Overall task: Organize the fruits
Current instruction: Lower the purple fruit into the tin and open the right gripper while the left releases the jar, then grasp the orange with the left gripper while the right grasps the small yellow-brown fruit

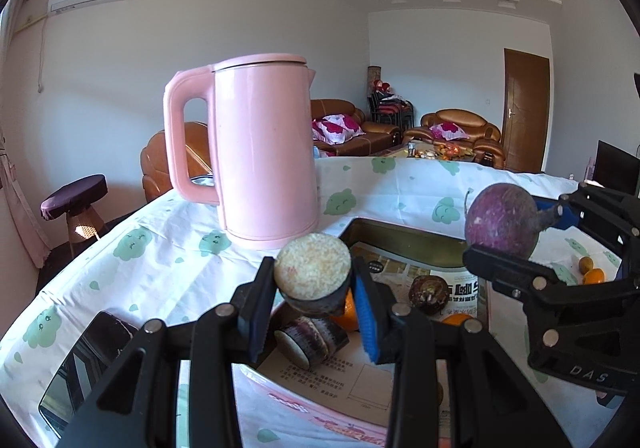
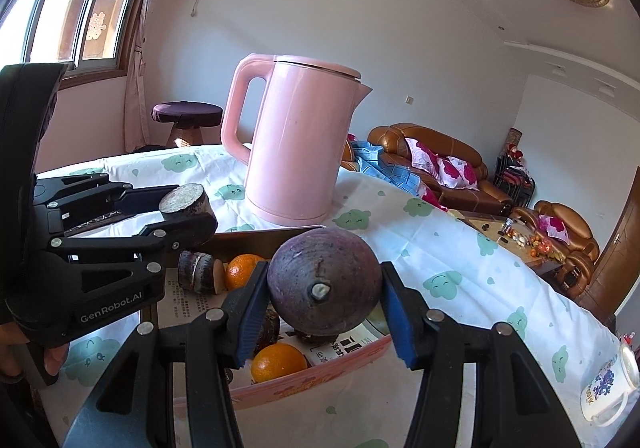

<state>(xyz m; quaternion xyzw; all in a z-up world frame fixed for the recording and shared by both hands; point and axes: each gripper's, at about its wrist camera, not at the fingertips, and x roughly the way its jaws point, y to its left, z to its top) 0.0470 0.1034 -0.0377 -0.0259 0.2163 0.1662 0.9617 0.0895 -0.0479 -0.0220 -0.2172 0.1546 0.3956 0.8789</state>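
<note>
Both my grippers hold fruit above the box.

Left wrist view: my left gripper [image 1: 314,306] is clenched on a cane piece [image 1: 313,276], cut face toward the lens, at lower centre. Below it in the box [image 1: 404,238] lie another cane piece [image 1: 310,340], an orange [image 1: 349,314] and a dark round fruit [image 1: 429,294]. At right, my right gripper [image 1: 516,238] grips a purple fruit [image 1: 502,224]. The kettle [image 1: 256,151] stands at centre on the table [image 1: 168,268].

Right wrist view: my right gripper [image 2: 324,302] grasps the purple fruit [image 2: 324,290] at lower centre, stem toward the lens. At left, my left gripper [image 2: 188,213] holds its cane piece [image 2: 186,201]. Beneath, the box [image 2: 312,378] shows cane [image 2: 202,272] and two oranges [image 2: 242,270] [image 2: 278,362]. A mug [image 2: 608,388] sits at lower right.
</note>
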